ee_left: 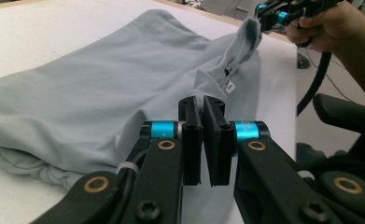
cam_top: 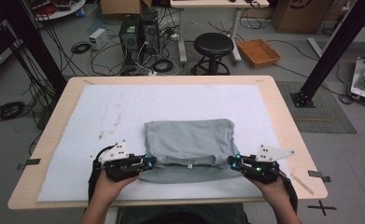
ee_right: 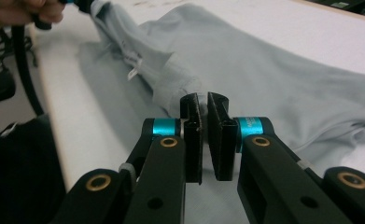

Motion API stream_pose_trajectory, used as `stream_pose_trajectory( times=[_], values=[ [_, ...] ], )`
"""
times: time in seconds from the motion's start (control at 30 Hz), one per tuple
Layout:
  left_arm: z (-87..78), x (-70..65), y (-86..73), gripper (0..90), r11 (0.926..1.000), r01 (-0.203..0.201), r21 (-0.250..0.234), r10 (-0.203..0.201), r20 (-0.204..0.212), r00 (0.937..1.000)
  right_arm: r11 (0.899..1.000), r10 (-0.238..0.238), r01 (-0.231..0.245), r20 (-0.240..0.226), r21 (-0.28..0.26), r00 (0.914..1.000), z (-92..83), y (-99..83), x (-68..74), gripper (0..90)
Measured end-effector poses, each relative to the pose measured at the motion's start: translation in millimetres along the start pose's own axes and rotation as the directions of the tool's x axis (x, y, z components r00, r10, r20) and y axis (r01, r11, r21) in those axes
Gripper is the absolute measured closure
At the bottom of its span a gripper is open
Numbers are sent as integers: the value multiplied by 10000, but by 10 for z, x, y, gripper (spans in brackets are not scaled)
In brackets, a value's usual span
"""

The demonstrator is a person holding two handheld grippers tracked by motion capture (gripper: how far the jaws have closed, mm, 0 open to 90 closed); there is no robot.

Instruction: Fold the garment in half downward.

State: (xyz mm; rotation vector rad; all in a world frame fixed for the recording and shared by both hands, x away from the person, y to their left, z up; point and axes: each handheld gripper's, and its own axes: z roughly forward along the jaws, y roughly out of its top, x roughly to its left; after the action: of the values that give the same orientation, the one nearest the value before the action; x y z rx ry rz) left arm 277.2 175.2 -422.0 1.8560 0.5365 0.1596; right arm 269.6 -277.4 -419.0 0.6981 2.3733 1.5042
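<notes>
Pinching the near hem of one grey T-shirt, two hand-held grippers sit at lower centre of the high view: left hand-held gripper clenched on the shirt's left corner, right hand-held gripper clenched on its right corner, each lifting fabric slightly. Each gripper view shows cloth caught between nearly closed jaws. The folded shirt lies mid-frame on a white mat covering one wooden bench. Beyond, at upper frame: one black stool, one wicker tray, computer towers and cables on a grey floor.
</notes>
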Motion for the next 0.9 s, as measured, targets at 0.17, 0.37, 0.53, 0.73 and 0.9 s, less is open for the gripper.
stream_pose_trajectory(
  times=[0.17, 0.37, 0.53, 0.73, 0.9],
  values=[
    [-133, -44, 24, 836, 9997, -30, -237, 32, 81, 10000, 9998, -203, 203, -71, -84, 9998, -78, -42, 81, 825],
    [-123, 38, 34, 750, 9997, 164, -181, -174, -565, 9982, 9989, 226, -216, 234, -410, 9995, -149, -30, -18, 676],
    [1, 211, 17, 579, 9969, 784, 22, -774, -1325, 9882, 9970, 754, -768, 1207, 68, 9898, -71, -46, -180, 642],
    [187, 502, 54, 463, 9889, 1398, 498, -1264, -2119, 9691, 9899, 958, -1160, 2178, 820, 9713, 103, -17, -435, 626],
    [332, 679, 81, 436, 9819, 1651, 928, -1383, -2442, 9598, 9831, 1222, -1522, 2548, 1014, 9592, 277, 60, -674, 626]
  ],
)
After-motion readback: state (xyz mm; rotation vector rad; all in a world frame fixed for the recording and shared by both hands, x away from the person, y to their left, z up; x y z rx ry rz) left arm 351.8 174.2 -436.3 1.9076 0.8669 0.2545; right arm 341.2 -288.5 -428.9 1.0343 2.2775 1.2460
